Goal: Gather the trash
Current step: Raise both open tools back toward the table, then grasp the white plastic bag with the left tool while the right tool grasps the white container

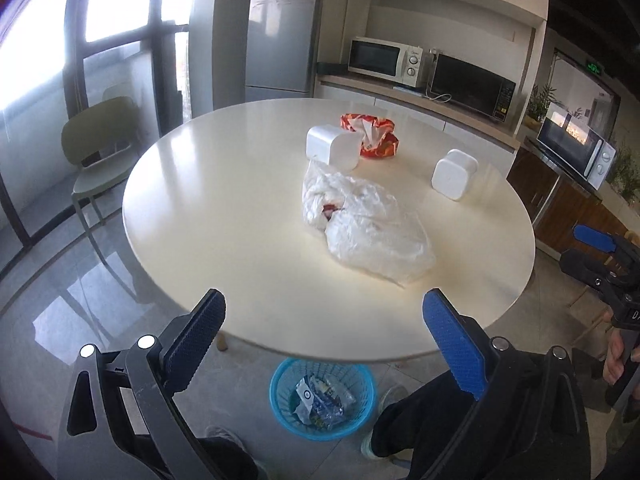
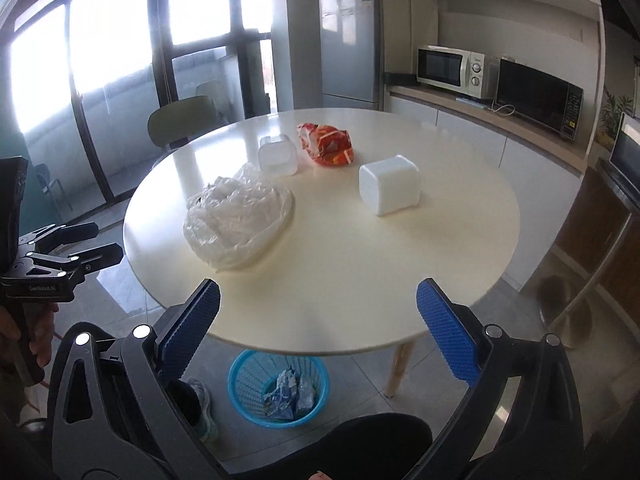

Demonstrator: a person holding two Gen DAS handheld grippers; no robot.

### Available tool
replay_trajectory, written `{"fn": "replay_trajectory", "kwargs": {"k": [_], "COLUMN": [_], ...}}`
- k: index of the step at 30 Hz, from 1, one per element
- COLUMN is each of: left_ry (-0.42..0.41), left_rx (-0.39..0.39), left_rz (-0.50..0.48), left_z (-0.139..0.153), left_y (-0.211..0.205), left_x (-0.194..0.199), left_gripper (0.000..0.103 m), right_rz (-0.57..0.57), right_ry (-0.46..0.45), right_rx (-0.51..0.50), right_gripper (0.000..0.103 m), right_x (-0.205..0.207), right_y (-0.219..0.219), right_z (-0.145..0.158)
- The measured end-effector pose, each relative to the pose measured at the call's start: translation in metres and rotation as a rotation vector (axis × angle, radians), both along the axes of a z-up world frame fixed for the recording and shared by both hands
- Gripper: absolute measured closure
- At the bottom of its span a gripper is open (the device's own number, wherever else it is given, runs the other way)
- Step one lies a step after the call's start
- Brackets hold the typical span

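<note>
Below and just ahead of the left hand-held gripper (image 1: 324, 332), on the floor under the near edge of the tabletop (image 1: 224, 208), stands the blue basket (image 1: 322, 396), which already holds a few crumpled wrappers (image 1: 318, 398); that part of the collection appears done. 4 items remain on the tabletop, all ahead of both grippers: a crumpled clear plastic bag (image 1: 364, 228) nearest, a white container (image 1: 331, 147) lying on its side beyond it, an orange snack bag (image 1: 370, 136) touching or just behind that container, and a second white container (image 1: 454, 179) well apart toward the right. The task is judged partly complete, with these 4 pieces left to drop in the basket. The left hand-held gripper has its jaws spread fully wide with nothing between them. The right hand-held gripper (image 2: 318, 322) is likewise spread fully wide and empty. Both are raised above the tabletop edge and pitched downward toward it, side by side, each gripped by a hand at the frame edge.
</note>
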State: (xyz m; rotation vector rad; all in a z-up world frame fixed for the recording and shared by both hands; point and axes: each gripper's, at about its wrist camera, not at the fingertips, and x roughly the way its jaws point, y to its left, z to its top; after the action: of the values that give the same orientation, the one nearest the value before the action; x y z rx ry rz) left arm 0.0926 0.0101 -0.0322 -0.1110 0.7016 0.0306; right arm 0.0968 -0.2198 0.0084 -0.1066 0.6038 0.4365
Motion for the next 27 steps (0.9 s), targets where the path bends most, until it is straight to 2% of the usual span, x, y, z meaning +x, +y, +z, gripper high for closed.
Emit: {"fn": "replay_trajectory", "kwargs": {"k": [3,8,14,21,27], "left_ry": [-0.006,0.059,0.096,0.136,0.196], "left_rx": [-0.004,-0.018,-0.089,-0.06,-0.041], "left_rz": [-0.001,0.022,0.038,0.027,-0.006], "left_z": [0.001,-0.014,-0.019,-0.024,-0.035], "left_y": [-0.001,0.001,0.006,0.0,-0.005], "left_x": [0.021,0.061,0.088,0.108,0.123], "left_gripper": [0.006,0.006,0.006,0.006,0.006], "right_rz": [-0.006,-0.035,-0.046,-0.044,-0.042], "right_ry": [-0.006,0.016,0.038,0.055,0.113], "right_rx": [0.007,0.001,-0.023,-0.064,-0.088], "right_gripper": [0.009,0.009,0.009,0.009,0.009], "right_x": [0.018,0.06,0.113,0.168,0.206], "right_y": [-0.002,-0.006,-0.004,0.005,0.017], "right_z": [0.0,-0.013,-0.02,-0.027,-0.04]}}
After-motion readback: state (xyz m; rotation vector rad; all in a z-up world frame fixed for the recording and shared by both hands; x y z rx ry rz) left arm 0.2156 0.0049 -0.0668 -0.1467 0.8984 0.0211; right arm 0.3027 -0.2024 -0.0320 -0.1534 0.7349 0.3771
